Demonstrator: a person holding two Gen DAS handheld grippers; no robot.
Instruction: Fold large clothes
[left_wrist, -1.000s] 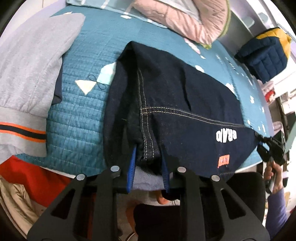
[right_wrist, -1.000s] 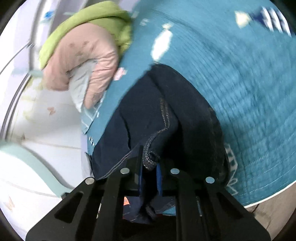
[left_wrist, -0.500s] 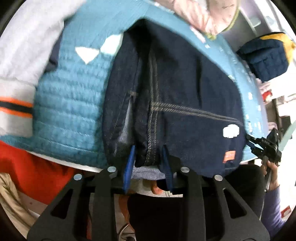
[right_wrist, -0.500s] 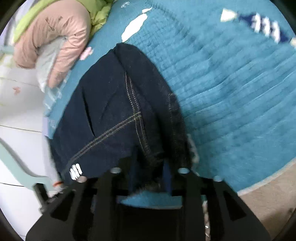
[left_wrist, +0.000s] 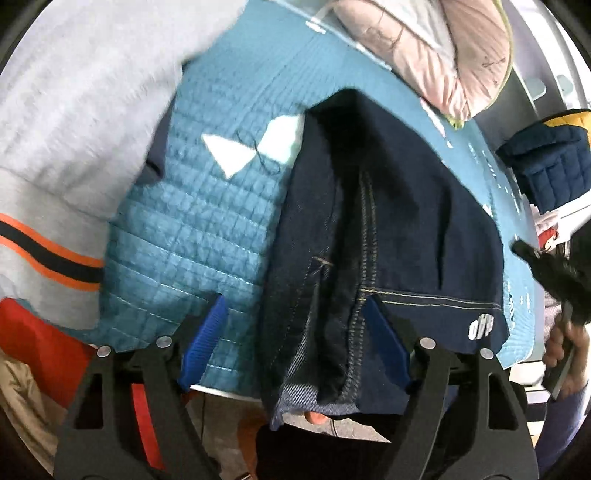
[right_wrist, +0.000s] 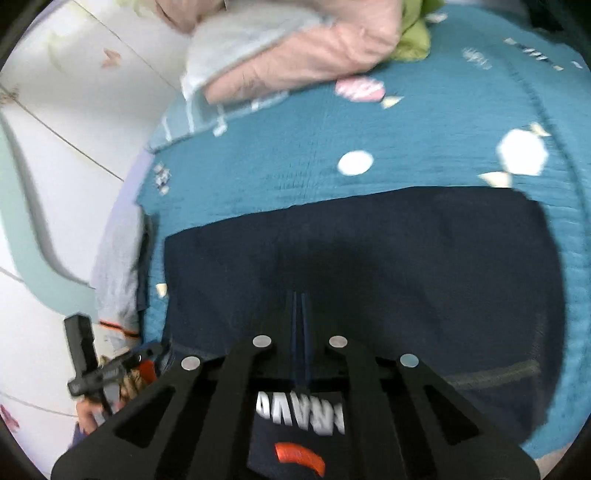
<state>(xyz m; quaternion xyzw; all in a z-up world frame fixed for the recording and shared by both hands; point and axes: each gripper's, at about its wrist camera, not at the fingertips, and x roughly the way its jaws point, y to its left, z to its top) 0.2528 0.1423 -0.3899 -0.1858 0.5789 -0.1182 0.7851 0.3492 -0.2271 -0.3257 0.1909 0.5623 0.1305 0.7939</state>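
Dark navy jeans lie folded on a teal quilted bedspread, with the waistband hanging over the near edge. My left gripper is open, its blue pads spread on either side of the jeans' near edge, holding nothing. In the right wrist view the jeans lie flat as a wide dark rectangle with a white logo and an orange tag near the gripper. My right gripper is shut, its fingers pressed together just over the jeans; nothing visible is held between them.
A grey sweatshirt with an orange and black striped hem lies at the left. A pink and green quilt sits at the far side. A navy and yellow padded jacket is at the right. Red fabric hangs below the bed edge.
My left gripper has opened and let go of the jeans' waistband. My right gripper has released its fold, shut empty, and swung round to face the jeans from the logo side.
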